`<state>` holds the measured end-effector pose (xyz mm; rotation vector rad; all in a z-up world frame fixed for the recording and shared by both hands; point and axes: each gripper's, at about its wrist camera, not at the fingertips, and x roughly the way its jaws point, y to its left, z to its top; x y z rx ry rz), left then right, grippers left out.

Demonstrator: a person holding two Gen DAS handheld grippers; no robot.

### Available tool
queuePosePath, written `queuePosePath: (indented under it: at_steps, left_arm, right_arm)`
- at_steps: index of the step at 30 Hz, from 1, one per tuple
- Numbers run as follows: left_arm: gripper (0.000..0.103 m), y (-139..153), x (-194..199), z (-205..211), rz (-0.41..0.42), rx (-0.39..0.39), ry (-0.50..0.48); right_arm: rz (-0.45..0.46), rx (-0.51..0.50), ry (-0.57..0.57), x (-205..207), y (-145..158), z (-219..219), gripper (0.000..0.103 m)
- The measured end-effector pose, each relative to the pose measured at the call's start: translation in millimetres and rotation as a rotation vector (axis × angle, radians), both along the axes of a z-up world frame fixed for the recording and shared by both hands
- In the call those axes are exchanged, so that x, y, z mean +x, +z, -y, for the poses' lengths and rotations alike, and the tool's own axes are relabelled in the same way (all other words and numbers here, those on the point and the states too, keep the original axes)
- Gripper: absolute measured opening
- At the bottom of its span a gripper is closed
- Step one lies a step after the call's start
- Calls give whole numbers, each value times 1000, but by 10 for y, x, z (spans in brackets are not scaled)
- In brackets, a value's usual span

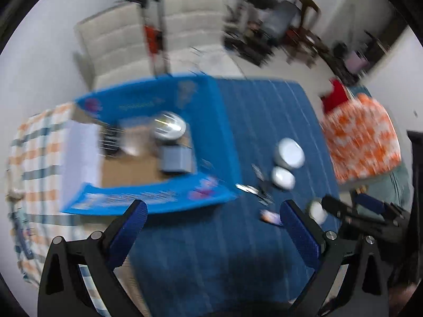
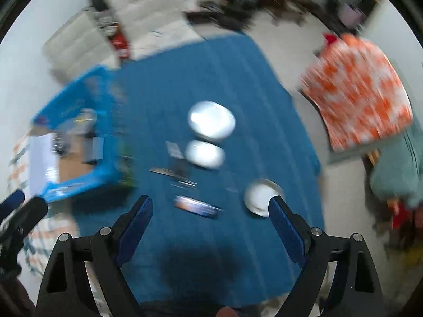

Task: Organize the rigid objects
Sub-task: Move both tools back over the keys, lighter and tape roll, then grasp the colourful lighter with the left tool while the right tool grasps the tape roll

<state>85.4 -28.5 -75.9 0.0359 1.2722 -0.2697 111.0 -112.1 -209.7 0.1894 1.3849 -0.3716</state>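
Everything here is placed against the open blue cardboard box [image 1: 148, 142], which stands at the left end of a table covered by a dark blue striped cloth [image 1: 211, 251]. Both views are smeared by motion, so small details are uncertain.

Inside the box lie a shiny round metal bowl [image 1: 169, 126] and a grey square block [image 1: 176, 160] beside it. To the right of the box, out on the cloth, sit the things not yet put away: a large white oval lidded dish [image 2: 211, 120], a smaller white oval dish [image 2: 204, 154] just nearer than it, a few thin dark and silvery pieces [image 2: 174, 174] too blurred to name, a flat blue-and-orange oblong packet [image 2: 197, 206], and a small white round cup [image 2: 260, 198] farthest right of the box.

The left gripper [image 1: 214, 219] hangs above the box's near right corner with its blue-padded jaws spread wide and nothing between them. The right gripper [image 2: 211, 212] is likewise released and empty, held over the cloth to the right of the box.

The oblong packet lies almost directly ahead of the right gripper, between the lines of its two fingers, with its long axis running across the view, roughly along the gap between the jaws. As I judge it, the right hand is the nearer one, and a grasp would need the wrist turned so the jaws close across the packet's short side. The white cup sits just beside the right gripper's right finger [image 2: 286, 227], an alternative pick from the same hand.
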Motion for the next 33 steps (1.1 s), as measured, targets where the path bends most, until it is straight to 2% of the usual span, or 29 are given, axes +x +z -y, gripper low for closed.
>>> queuePosePath:
  at_steps: [5, 9, 11, 14, 18, 19, 20, 21, 24, 25, 26, 28, 29, 30, 33]
  left_arm:
    - [103, -661, -125, 701, -113, 10, -79]
    - [103, -1271, -159, 1192, -207, 40, -158]
    - [103, -1487, -169, 1303, -249, 52, -169]
    - [103, -1828, -151, 1384, -349, 49, -108]
    - [101, -2079, -154, 1376, -431, 12, 59]
    - [95, -2124, -162, 1384, -439, 21, 83]
    - [84, -2161, -173, 1396, -447, 39, 95]
    - [81, -2217, -186, 1435, -464, 53, 100]
    - [76, -2167, -217, 1588, -403, 103, 67]
    - [68, -2146, -235, 1652, -386, 118, 45]
    - [47, -2121, -248, 1706, -372, 126, 20]
    - [20, -2071, -299, 1822, -365, 169, -61]
    - [15, -2066, -319, 1809, -377, 159, -74]
    - [15, -2075, -325, 1755, -398, 133, -56]
    - [16, -2090, -315, 1564, -432, 24, 50]
  right_arm:
    - [-70, -21, -78, -279, -560, 713, 91]
    - [-103, 14, -77, -380, -962, 1011, 91]
    - [-121, 13, -76, -411, -1132, 1087, 91]
    - [-147, 44, -104, -434, -1318, 1178, 91]
    - [-139, 64, -135, -468, -1354, 1280, 91]
    - [-138, 67, -140, -462, -1355, 1309, 91]
    - [-136, 69, -143, -450, -1349, 1337, 91]
    - [-133, 69, -143, -435, -1347, 1357, 91]
    - [-135, 77, -129, -361, -1362, 1387, 91]
    - [-140, 83, -122, -343, -1372, 1373, 91]
    - [-147, 92, -114, -327, -1387, 1350, 91]
    - [-161, 106, -99, -302, -1427, 1302, 91]
    - [-170, 111, -91, -296, -1460, 1271, 91]
    - [-176, 121, -84, -285, -1497, 1241, 91]
    - [-188, 137, -69, -260, -1593, 1172, 91]
